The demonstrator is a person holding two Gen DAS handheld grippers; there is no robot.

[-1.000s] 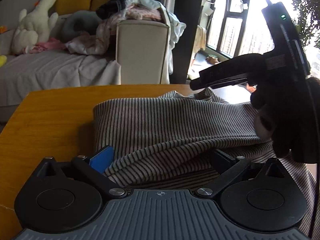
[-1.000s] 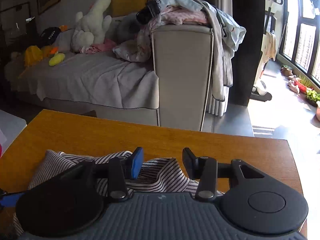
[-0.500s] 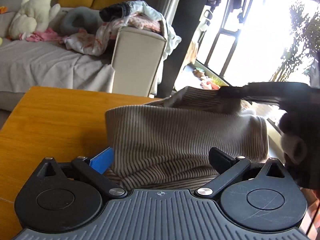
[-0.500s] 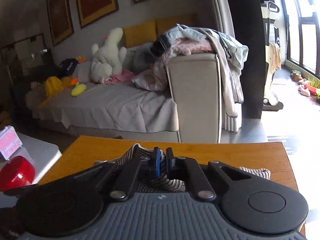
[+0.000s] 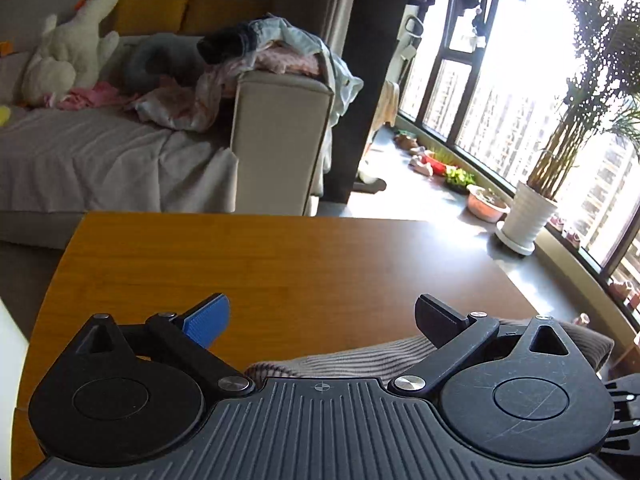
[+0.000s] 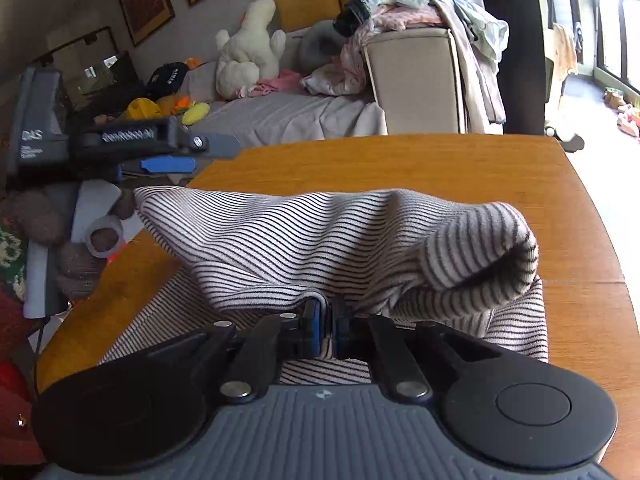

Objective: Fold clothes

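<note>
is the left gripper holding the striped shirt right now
No, the left gripper stands open over bare table; only the right gripper pinches the striped shirt.

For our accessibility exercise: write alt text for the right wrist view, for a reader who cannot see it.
The right gripper is shut on a fold of a striped garment, lifting it over a wooden table. At far left the left gripper hovers open, with a cluttered sofa behind.

Both wrist views low over shared wooden table (image 5: 280,264), sofaward.
</note>
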